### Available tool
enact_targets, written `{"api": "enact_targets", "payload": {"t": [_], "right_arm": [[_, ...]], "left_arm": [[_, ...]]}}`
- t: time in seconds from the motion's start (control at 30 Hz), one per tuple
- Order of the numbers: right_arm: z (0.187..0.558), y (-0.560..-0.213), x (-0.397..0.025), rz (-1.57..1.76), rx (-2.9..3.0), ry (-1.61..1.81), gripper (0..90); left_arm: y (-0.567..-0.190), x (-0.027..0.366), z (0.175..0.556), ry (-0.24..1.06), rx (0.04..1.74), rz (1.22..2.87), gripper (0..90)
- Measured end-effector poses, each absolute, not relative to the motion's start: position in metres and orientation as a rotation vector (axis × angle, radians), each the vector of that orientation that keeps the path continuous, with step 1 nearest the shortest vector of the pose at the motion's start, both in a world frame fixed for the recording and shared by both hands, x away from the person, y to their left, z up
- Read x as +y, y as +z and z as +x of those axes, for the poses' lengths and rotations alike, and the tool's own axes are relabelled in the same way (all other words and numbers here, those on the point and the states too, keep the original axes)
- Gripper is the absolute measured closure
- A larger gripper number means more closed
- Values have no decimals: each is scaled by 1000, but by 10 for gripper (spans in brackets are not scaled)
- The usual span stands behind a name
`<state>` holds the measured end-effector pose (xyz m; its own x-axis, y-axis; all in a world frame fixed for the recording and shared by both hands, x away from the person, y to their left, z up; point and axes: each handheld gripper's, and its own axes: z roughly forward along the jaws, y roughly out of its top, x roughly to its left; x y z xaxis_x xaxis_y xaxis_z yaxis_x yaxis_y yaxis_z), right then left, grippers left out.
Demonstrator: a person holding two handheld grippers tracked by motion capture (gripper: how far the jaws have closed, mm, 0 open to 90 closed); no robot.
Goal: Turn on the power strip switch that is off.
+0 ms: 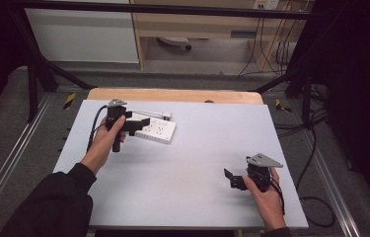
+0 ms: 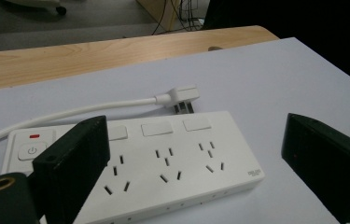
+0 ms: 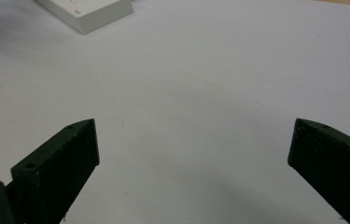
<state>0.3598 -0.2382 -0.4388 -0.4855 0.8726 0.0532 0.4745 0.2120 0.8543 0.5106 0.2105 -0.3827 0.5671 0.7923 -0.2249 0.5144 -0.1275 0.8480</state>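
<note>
1. a pale lavender-grey table (image 1: 197,168) fills the middle of the high view, with a bare wooden strip (image 1: 172,95) along its far edge, grey floor and metal rails on either side, and a shelf unit and dangling cables beyond.
2. a white power strip (image 1: 157,129) lies flat in the far left part of the table, well inside the edges, with its white cable (image 2: 70,114) curling behind it to a white plug (image 2: 182,99) that rests on the table just beside the strip's far long side.
3. the left gripper (image 1: 138,123) is held at the near left end of the strip, jaws wide apart and gripping nothing; whether they touch the strip cannot be told.
4. the right gripper (image 1: 234,178) sits near the table's near right corner, well apart from the strip, jaws spread wide and empty above bare table.
5. between the two grippers the tabletop is open, as is the whole right half up to the far edge.
6. the left gripper view (image 2: 200,154) adds detail: three socket groups, three blank rectangular covers, a power button with a red mark at one end, small print at the other corner.
7. the right gripper view (image 3: 191,154) catches one corner of the strip (image 3: 88,11) at its top left, far from its own jaws.
</note>
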Motion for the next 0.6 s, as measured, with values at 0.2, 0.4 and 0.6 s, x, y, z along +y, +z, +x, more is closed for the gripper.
{"api": "enact_targets", "payload": {"t": [0.2,0.4,0.6], "right_arm": [[360,-439,-238,1247,2048,1196,24],[360,-439,-237,1242,2054,1190,24],[360,-440,-236,1243,2061,1191,24]], "left_arm": [[-381,216,500,342,1055,1798,76],[-384,217,484,334,1032,1808,76],[-388,218,465,317,1004,1804,76]]}}
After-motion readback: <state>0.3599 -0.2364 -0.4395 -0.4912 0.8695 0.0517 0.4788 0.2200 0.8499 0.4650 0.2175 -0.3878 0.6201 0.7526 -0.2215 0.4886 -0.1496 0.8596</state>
